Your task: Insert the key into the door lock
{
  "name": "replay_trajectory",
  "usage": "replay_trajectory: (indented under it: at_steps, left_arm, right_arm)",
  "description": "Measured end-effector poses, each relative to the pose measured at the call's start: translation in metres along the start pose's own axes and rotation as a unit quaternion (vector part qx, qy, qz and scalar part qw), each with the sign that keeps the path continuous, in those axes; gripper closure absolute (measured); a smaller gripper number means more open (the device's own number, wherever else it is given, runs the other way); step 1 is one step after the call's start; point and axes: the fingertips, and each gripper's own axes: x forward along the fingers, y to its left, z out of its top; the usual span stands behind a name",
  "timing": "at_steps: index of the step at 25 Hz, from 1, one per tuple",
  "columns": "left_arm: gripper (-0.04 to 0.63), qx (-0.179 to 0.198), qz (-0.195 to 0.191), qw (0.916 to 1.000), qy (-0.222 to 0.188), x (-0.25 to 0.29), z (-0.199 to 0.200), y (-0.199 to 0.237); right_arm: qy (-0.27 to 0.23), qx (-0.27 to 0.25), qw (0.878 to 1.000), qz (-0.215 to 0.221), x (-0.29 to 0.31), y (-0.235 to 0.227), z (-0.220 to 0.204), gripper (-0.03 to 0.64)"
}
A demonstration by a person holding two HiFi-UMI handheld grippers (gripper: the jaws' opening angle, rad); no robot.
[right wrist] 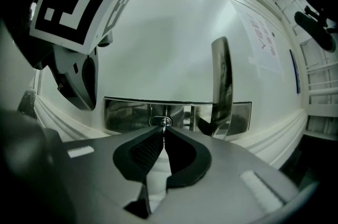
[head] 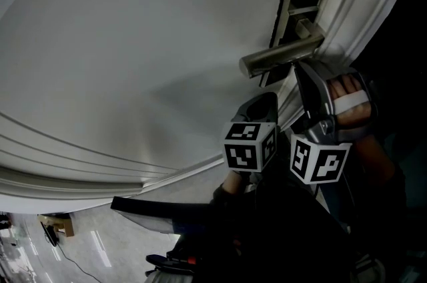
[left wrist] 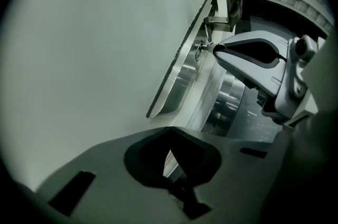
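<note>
The right gripper pinches its jaws together on the key, whose tip meets the lock in the metal plate; the door handle stands just to the right. The left gripper hangs at upper left.

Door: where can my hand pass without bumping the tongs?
Free: the bare white door panel left of the lock plate. Crowded: below the handle, where the left tongs hover beside the right tongs pinching the key at the keyhole.

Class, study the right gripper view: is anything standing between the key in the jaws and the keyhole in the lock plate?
Nothing visible does. The right gripper is shut on the key, whose tip sits at the keyhole in the lock plate; the door handle stands off to the side.
</note>
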Motion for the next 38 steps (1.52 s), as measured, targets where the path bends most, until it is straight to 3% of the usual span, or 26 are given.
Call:
replay_trajectory:
  at_steps: [38]
  left_arm:
    - [0.595,0.001,-0.011,0.9999,0.003,0.0,0.0025,0.0033]
  right_arm:
    - [0.01,0.001,1.0,0.002,0.0002,-0.0007,0.0007,0.604]
